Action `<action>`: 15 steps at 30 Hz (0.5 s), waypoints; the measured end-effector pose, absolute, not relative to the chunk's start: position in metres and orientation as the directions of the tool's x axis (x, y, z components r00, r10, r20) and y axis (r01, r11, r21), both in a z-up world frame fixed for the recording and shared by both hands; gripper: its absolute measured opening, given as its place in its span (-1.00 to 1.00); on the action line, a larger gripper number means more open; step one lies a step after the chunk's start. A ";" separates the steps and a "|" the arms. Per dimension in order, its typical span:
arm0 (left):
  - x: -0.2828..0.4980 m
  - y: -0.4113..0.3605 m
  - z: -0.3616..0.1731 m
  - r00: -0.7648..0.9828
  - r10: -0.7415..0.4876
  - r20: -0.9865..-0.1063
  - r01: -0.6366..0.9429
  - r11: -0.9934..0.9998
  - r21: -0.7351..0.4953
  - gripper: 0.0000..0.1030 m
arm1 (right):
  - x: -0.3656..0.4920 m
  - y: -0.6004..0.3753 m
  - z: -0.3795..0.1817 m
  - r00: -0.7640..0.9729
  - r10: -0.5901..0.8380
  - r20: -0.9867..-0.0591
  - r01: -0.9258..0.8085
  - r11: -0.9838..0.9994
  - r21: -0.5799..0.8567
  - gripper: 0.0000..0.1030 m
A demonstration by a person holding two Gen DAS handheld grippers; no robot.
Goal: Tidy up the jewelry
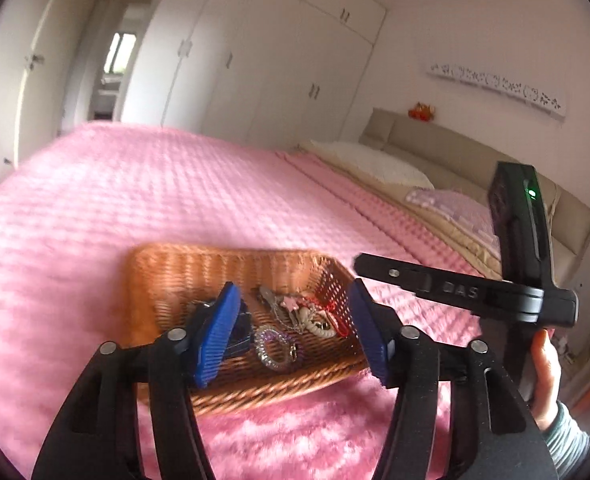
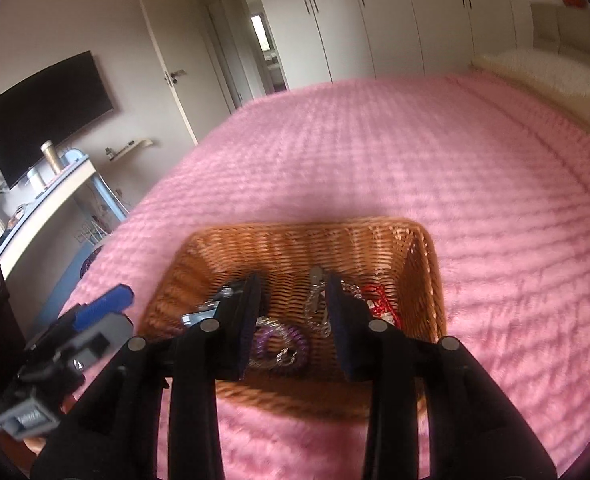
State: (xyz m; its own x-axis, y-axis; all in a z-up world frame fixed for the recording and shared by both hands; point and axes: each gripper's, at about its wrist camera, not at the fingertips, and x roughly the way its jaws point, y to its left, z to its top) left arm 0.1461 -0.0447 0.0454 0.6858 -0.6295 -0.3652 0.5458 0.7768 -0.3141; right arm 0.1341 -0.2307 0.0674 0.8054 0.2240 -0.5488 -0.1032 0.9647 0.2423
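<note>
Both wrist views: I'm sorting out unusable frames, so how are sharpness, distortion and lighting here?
Left wrist view: motion blur smears the wicker basket and pink bedspread; the fisheye bends the wardrobe.
Right wrist view: similar blur on the basket, jewelry soft; even daylight, no glare, dark vignette corners.

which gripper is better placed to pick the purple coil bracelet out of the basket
Right, probably. In its own view the right gripper is open with the purple bracelet lying between its fingers. The left gripper is open too, but the bracelet sits nearer its left finger in the basket.
</note>
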 end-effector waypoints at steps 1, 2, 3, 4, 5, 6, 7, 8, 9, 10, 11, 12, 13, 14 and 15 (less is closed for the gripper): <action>0.134 -0.038 0.052 0.707 -0.617 -0.346 0.538 0.787 -0.303 0.23 | 0.121 -0.227 0.072 0.819 0.219 -0.530 -0.106 0.966 0.234 -0.33; 0.126 -0.033 0.057 0.720 -0.609 -0.333 0.532 0.792 -0.298 0.25 | 0.112 -0.226 0.075 0.830 0.213 -0.516 -0.105 0.967 0.230 -0.23; 0.117 -0.029 0.062 0.731 -0.602 -0.320 0.528 0.797 -0.293 0.29 | 0.096 -0.222 0.079 0.846 0.207 -0.491 -0.107 0.969 0.223 -0.13; 0.107 -0.024 0.066 0.741 -0.598 -0.307 0.526 0.800 -0.289 0.30 | 0.087 -0.220 0.081 0.854 0.203 -0.479 -0.107 0.970 0.219 -0.10; 0.095 -0.019 0.071 0.752 -0.589 -0.296 0.520 0.806 -0.282 0.30 | 0.075 -0.218 0.083 0.862 0.197 -0.467 -0.105 0.971 0.215 -0.08; 0.087 -0.015 0.075 0.761 -0.580 -0.291 0.514 0.813 -0.275 0.33 | 0.068 -0.216 0.084 0.866 0.196 -0.460 -0.105 0.971 0.215 -0.07; 0.078 -0.011 0.079 0.771 -0.575 -0.275 0.513 0.816 -0.266 0.36 | 0.058 -0.214 0.085 0.871 0.195 -0.451 -0.106 0.971 0.215 -0.07; 0.067 -0.009 0.082 0.781 -0.564 -0.267 0.506 0.823 -0.259 0.38 | 0.051 -0.214 0.087 0.874 0.194 -0.446 -0.106 0.971 0.215 -0.05; 0.059 -0.007 0.085 0.791 -0.554 -0.261 0.498 0.829 -0.253 0.43 | 0.042 -0.212 0.088 0.879 0.190 -0.438 -0.105 0.972 0.210 0.00; 0.050 -0.005 0.088 0.800 -0.544 -0.253 0.490 0.836 -0.248 0.47 | 0.034 -0.210 0.089 0.883 0.184 -0.431 -0.103 0.973 0.204 0.05; 0.037 -0.001 0.091 0.812 -0.532 -0.240 0.480 0.843 -0.245 0.48 | 0.023 -0.208 0.090 0.892 0.173 -0.418 -0.098 0.976 0.196 0.10; 0.029 0.001 0.093 0.819 -0.525 -0.232 0.474 0.846 -0.242 0.49 | 0.015 -0.206 0.092 0.897 0.168 -0.410 -0.095 0.977 0.191 0.13; 0.022 0.002 0.094 0.825 -0.518 -0.226 0.468 0.851 -0.238 0.50 | 0.007 -0.204 0.092 0.901 0.161 -0.402 -0.093 0.978 0.184 0.15; 0.011 0.003 0.096 0.835 -0.504 -0.221 0.458 0.859 -0.228 0.51 | 0.000 -0.202 0.092 0.905 0.155 -0.397 -0.090 0.980 0.177 0.17; 0.003 0.004 0.096 0.841 -0.495 -0.220 0.452 0.864 -0.221 0.51 | -0.009 -0.199 0.093 0.908 0.147 -0.393 -0.087 0.982 0.168 0.18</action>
State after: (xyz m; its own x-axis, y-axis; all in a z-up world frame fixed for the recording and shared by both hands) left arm 0.0034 0.0040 0.0963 0.8405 -0.4952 -0.2197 0.4517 0.8645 -0.2207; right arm -0.0091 -0.1995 0.0929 0.9077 0.1473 -0.3929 -0.0866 0.9820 0.1681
